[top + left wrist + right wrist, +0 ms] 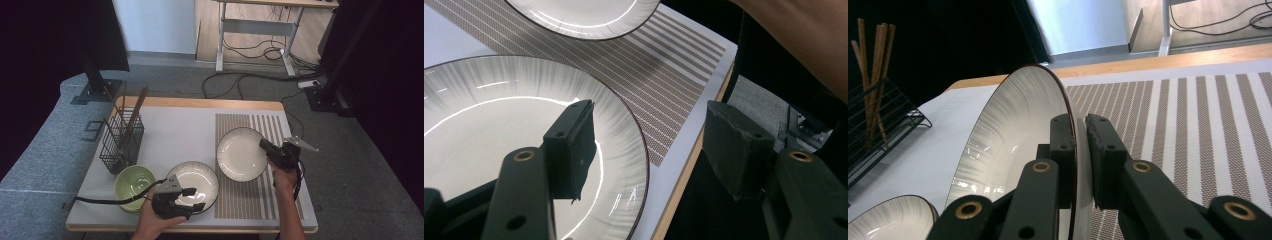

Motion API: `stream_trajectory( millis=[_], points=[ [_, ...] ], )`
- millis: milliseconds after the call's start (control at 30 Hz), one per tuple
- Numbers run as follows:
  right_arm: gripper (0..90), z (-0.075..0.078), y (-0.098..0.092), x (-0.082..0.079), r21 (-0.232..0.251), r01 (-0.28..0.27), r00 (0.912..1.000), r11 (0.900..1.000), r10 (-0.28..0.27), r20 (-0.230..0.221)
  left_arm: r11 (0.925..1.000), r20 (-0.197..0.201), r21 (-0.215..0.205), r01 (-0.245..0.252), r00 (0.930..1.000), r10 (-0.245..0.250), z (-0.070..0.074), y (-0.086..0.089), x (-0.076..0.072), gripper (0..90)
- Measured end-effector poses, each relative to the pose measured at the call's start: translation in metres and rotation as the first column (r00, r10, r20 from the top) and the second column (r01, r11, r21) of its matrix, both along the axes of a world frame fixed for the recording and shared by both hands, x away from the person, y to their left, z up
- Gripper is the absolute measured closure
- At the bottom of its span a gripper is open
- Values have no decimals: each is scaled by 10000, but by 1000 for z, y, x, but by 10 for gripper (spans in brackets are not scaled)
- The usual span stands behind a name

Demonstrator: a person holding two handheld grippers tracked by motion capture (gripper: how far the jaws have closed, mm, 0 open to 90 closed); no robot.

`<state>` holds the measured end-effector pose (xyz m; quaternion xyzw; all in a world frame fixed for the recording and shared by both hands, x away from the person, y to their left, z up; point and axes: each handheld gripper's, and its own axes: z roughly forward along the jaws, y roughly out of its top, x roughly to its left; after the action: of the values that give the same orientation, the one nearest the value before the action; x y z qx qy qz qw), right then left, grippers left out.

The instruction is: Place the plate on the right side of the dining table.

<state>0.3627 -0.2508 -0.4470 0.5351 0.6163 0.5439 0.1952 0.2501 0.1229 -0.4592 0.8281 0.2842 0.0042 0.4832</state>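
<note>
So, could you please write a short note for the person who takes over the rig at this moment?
Right tongs: shut on the rim of the far plate, which they hold tilted up over the striped mat.
Left tongs: open, hovering at the near plate; one jaw is over its inside, the other beyond its rim, gripping nothing.
Near plate lies flat, partly on the mat, beside the green bowl. The wire basket with chopsticks stands at the left.
Done: far plate gripped and raised on one side.
Left: probably carry that plate to its place, then handle the near plate.
</note>
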Motion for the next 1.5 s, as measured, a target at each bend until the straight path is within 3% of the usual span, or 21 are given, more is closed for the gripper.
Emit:
stream_trajectory(
  millis=[767,1500],
  points=[
    [826,-18,-24,6,42,887,9953,9960,-885,-392,10000,-59,52,48,10000,-48,-2,-2,0,378],
    [822,-29,-28,11,-86,1048,9917,9945,-1052,-741,9998,-101,187,103,9999,-101,-5,-3,0,377]
  ],
)
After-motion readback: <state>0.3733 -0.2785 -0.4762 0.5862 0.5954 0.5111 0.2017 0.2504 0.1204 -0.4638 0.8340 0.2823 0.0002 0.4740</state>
